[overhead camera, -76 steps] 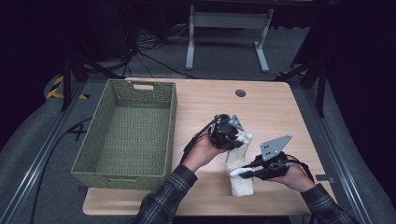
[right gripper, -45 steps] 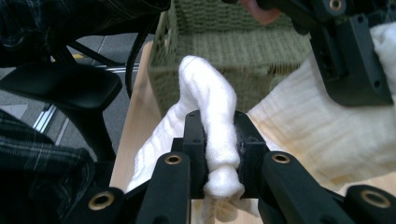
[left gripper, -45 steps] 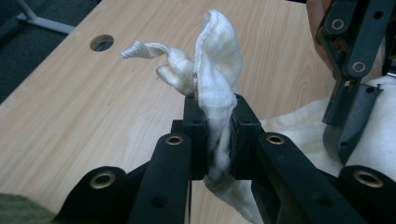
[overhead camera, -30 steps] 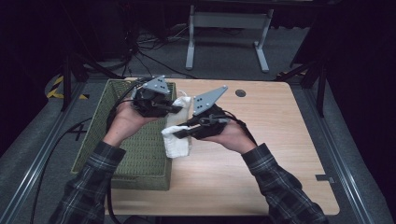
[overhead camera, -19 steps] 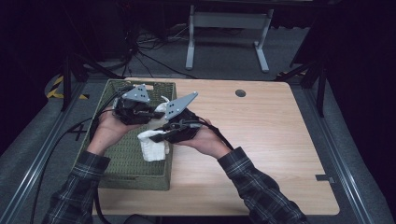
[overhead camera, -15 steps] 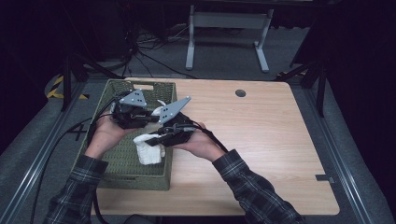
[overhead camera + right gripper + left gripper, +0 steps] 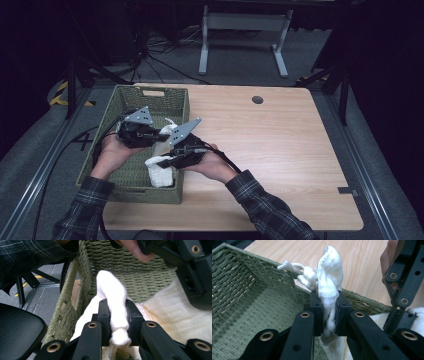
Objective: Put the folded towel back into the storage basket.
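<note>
A white cloth hangs folded between both grippers over the right side of the green woven basket. My left gripper is shut on its far end; in the left gripper view the cloth is bunched between the black jaws of the left gripper, above the basket's right rim. My right gripper is shut on the near end; the right gripper view has the cloth pinched in the right gripper just inside the basket wall. The cloth's lower part sags into the basket.
The basket stands on the left part of a light wooden table, whose right half lies beside it. A small round hole is near the table's far edge. Cables trail over the floor at the left.
Both grippers carried the cloth from the table's right-hand middle leftward over the basket, then sank with it toward the basket's right side. Both stayed shut on it.
</note>
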Demonstrator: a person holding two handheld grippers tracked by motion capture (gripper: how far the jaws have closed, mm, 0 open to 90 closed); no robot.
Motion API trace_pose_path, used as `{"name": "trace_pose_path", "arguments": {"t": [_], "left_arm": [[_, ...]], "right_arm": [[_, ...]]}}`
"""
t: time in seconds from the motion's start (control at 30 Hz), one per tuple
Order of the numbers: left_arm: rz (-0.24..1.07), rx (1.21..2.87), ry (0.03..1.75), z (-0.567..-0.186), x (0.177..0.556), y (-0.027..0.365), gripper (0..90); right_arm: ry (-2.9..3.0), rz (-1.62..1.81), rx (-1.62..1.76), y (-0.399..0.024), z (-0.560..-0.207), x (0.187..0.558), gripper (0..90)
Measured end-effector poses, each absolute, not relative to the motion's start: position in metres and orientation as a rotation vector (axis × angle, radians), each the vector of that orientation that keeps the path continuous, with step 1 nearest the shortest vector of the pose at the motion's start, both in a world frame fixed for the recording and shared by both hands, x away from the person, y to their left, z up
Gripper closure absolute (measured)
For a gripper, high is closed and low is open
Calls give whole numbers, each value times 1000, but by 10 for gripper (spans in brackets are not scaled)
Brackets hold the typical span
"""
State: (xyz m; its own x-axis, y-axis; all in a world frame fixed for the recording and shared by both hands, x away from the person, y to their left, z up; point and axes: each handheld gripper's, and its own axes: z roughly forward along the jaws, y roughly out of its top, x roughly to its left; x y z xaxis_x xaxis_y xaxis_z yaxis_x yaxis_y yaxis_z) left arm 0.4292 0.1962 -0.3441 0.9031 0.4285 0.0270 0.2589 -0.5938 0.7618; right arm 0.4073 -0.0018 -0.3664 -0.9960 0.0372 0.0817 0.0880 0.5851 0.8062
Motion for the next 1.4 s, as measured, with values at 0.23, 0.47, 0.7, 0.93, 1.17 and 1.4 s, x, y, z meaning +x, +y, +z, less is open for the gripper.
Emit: {"name": "trace_pose_path", "arguments": {"t": [0.23,0.47,0.7,0.93,1.17,1.4], "left_arm": [[255,2238,494,-346,430,195,805],[261,2221,524,-344,434,195,804],[269,2222,544,-334,444,191,804],[314,2242,572,-329,465,181,801],[337,2254,603,-339,485,177,789],[400,2212,731,-342,496,178,547]], "right_arm": [[-2756,-1389,-99,1,-369,405,668],[-2782,-1448,-181,-11,-360,413,497],[-2806,-1490,-207,-28,-348,418,426],[-2822,-1513,-247,-50,-342,420,400],[-2847,-1509,-292,-80,-343,424,390],[-2859,-1510,-349,-105,-345,426,381]]}}
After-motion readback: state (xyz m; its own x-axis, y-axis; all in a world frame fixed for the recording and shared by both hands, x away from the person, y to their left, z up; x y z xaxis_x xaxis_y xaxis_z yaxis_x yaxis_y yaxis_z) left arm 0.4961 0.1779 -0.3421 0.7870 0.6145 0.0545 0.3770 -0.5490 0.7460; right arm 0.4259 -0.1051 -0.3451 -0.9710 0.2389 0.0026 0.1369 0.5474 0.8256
